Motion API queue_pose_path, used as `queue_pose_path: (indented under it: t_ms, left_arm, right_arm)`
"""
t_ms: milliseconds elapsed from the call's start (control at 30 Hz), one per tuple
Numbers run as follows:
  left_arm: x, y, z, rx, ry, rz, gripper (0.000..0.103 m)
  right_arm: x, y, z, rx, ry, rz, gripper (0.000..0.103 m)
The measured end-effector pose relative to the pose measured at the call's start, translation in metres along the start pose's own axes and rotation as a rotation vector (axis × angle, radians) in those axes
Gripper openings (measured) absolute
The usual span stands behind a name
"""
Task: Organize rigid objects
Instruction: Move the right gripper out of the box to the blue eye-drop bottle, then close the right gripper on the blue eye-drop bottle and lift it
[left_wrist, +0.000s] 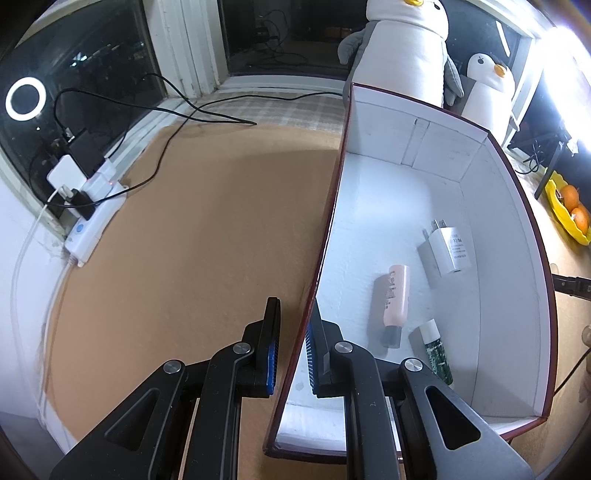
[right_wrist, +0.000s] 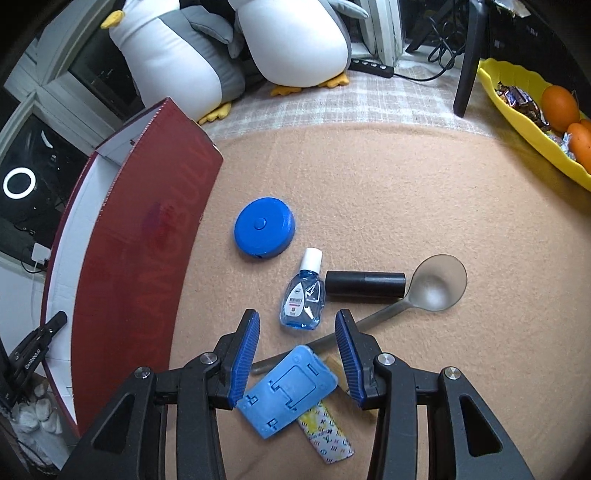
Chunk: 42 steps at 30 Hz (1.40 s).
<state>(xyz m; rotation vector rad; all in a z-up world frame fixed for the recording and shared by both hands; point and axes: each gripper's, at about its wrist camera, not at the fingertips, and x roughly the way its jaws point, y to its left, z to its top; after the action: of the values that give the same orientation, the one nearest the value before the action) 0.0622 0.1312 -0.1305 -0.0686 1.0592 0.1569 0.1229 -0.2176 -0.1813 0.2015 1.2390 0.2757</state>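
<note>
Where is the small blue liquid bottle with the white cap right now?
In the right wrist view, the blue bottle lies on the tan mat just ahead of the open right claw, between the round blue tape measure and the black cylinder.

Red box, white inside; blue tape measure; yellow tray.

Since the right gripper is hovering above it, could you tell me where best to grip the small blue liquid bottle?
Grip the blue bottle across its broad body, below the white cap, coming straight down from above. It lies flat on the cloth, clear of the black tube, so jaws should fit either side.
</note>
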Motion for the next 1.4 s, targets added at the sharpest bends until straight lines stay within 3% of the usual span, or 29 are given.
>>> queue_pose_path:
  t_ms: [533, 700, 1400]
  left_arm:
    - [0.004, -0.002, 0.003, -0.003, 0.008, 0.011, 0.012]
    - [0.004, -0.001, 0.003, -0.004, 0.008, 0.009, 0.012]
    - [0.006, -0.002, 0.002, -0.012, 0.007, -0.001, 0.012]
  right_arm:
    - [0.028, 0.009, 0.014, -0.048, 0.057, -0.038, 0.039]
    - [0.029, 0.014, 0.015, -0.073, 0.063, -0.059, 0.028]
    - [-0.005, 0.022, 0.008, -0.08, -0.021, -0.069, 0.024]
